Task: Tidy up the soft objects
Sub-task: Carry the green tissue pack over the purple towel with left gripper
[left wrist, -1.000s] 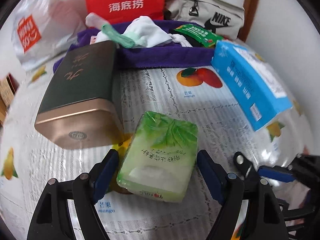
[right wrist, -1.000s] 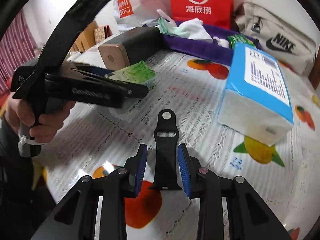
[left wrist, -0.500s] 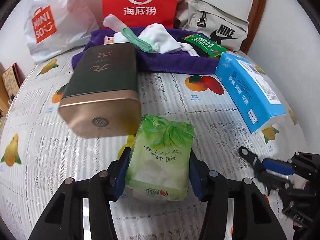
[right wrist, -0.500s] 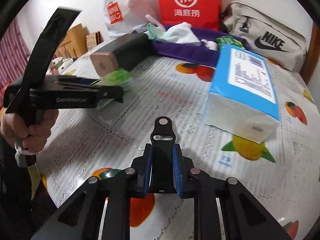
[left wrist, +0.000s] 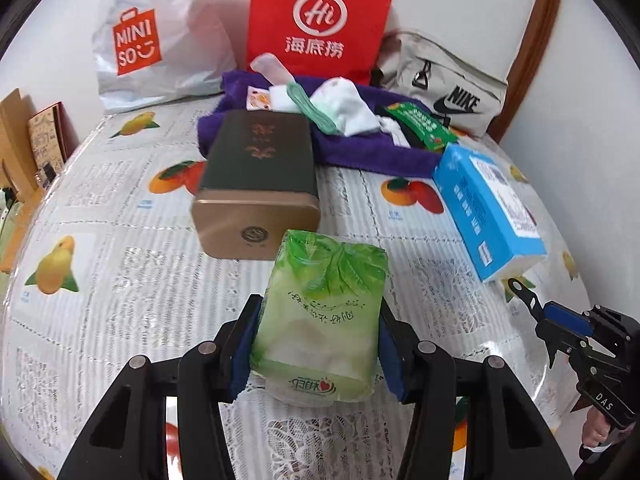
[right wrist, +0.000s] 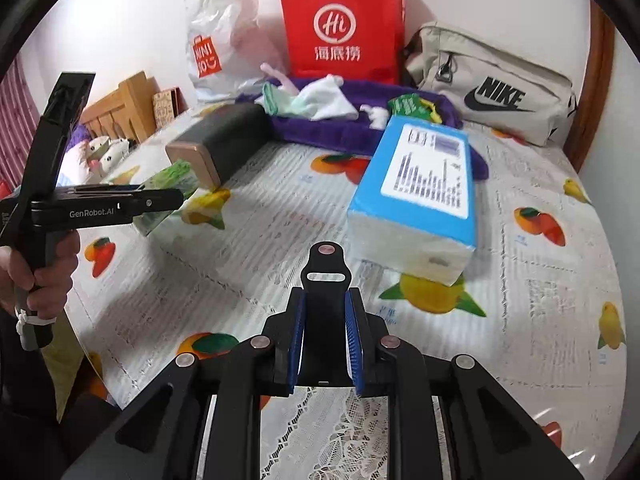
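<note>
My left gripper [left wrist: 316,344] is shut on a green tissue pack [left wrist: 320,312] and holds it above the fruit-print tablecloth [left wrist: 120,280]. The pack also shows in the right wrist view [right wrist: 172,184], behind the left gripper [right wrist: 160,200]. My right gripper [right wrist: 325,336] is shut on a black strap-like piece [right wrist: 325,308] and shows at the right edge of the left wrist view [left wrist: 560,320]. A purple towel [left wrist: 360,148] at the back holds white socks [left wrist: 348,112], a green cloth and a green packet [left wrist: 420,124].
A dark tin box with a gold end [left wrist: 256,184] lies just ahead of the tissue pack. A blue tissue box [left wrist: 488,208] lies to the right. A red paper bag [left wrist: 320,20], a white Miniso bag [left wrist: 136,40] and a beige Nike bag [left wrist: 440,84] stand along the wall.
My left gripper closed on the green tissue pack and lifted it back from the tin box. My right gripper closed on the black piece and raised it.
</note>
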`<state>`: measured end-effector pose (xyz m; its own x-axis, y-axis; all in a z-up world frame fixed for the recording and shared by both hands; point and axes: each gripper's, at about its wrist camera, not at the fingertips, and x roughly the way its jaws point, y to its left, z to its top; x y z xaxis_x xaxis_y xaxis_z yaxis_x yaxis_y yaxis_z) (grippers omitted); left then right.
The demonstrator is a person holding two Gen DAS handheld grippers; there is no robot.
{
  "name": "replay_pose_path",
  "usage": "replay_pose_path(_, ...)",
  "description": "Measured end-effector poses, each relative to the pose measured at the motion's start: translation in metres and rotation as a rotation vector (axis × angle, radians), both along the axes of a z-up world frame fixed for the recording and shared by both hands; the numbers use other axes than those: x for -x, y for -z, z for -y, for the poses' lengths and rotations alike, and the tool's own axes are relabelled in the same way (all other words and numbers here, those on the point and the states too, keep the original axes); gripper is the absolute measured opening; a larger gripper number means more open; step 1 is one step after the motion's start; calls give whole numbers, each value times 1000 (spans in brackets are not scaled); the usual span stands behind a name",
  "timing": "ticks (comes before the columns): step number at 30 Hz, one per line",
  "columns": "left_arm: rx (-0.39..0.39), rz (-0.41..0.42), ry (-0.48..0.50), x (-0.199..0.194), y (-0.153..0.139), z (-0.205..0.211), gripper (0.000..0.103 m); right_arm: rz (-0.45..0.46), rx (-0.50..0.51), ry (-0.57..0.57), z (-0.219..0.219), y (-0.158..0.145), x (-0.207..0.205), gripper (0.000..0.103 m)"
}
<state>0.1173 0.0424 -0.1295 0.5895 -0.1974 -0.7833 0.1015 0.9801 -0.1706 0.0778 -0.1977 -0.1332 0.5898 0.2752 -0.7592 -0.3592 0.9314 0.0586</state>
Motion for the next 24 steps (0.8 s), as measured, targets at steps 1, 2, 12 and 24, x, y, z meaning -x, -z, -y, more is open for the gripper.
replay_pose_path(1, 1, 4, -7, 0, -3, -1, 51, 7, -3, 3, 1, -3, 0, 20)
replay_pose_path(2, 1, 8, -13, 1, -6, -3, 51, 13, -6, 2, 2, -6, 0, 20)
replay_pose_path(12, 29, 26, -69, -10, -30, -17, 51, 69, -23, 0, 6, -36, -15, 20)
replay_pose_path(24, 41, 55, -91, -39, -55, -24, 51, 116, -38, -15, 1, -64, -56, 20)
